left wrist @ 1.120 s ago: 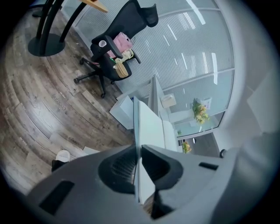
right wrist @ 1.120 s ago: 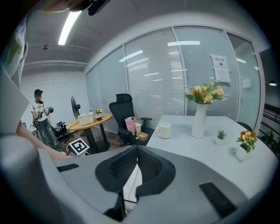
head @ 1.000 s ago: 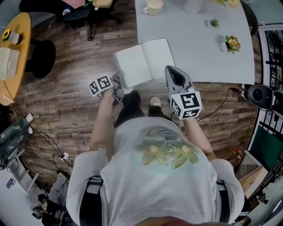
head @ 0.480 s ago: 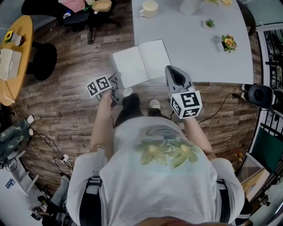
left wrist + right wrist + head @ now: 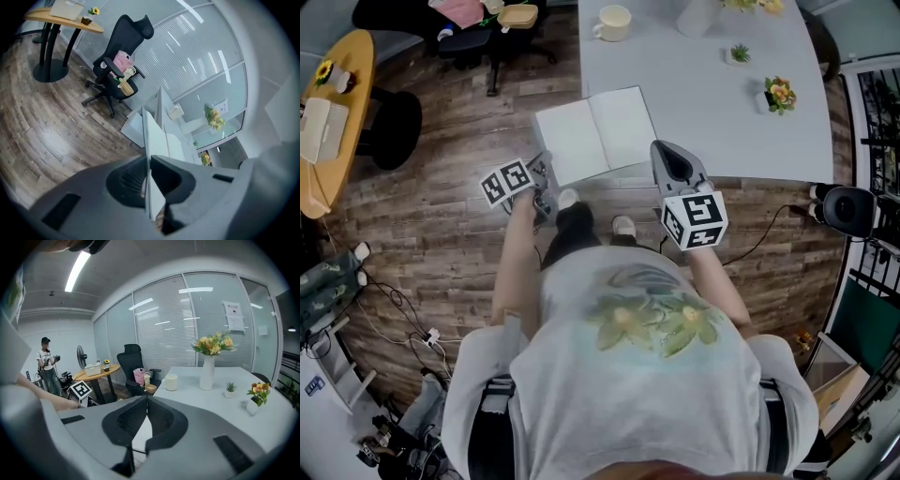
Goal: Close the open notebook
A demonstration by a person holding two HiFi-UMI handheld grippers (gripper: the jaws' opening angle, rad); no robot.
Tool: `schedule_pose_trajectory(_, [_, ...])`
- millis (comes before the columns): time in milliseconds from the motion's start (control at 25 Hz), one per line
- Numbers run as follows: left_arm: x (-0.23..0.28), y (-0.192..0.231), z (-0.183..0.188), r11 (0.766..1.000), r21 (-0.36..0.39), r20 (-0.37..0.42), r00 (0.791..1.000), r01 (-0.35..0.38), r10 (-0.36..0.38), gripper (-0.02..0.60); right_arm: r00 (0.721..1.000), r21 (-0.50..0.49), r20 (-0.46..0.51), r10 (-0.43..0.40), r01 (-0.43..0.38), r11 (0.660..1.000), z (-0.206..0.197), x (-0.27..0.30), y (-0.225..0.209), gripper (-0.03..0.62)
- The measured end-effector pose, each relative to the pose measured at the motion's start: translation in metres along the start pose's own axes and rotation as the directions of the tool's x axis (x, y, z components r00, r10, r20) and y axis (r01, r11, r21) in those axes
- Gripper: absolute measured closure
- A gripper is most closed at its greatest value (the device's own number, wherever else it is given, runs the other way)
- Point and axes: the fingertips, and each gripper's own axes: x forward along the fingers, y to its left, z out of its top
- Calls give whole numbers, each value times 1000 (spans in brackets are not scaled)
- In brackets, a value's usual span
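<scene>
Slightly higher: left tongs (image 5: 551,181), notebook (image 5: 595,133) corner

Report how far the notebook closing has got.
Done: the left tongs are clamped on the outer edge of the notebook; a thin white sheet sits pinched between the pads.
In hand: that grip, ready to swing the left side over.
Left: the whole fold. In the head view both halves lie spread open on the table. The right tongs are shut and empty near the book's right corner.
</scene>
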Motion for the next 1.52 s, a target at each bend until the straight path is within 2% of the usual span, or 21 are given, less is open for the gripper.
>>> schedule_pose_trajectory(480, [-4, -15, 1, 999, 28, 36, 999, -25, 24, 549, 1000, -10, 11, 24, -24, 1000, -3, -11, -5, 577])
schedule_pose_trajectory(1520, [-13, -42, 10, 998, 65, 25, 1000, -3, 1, 551, 1000, -6, 8, 7, -7, 1000, -1, -12, -14, 577])
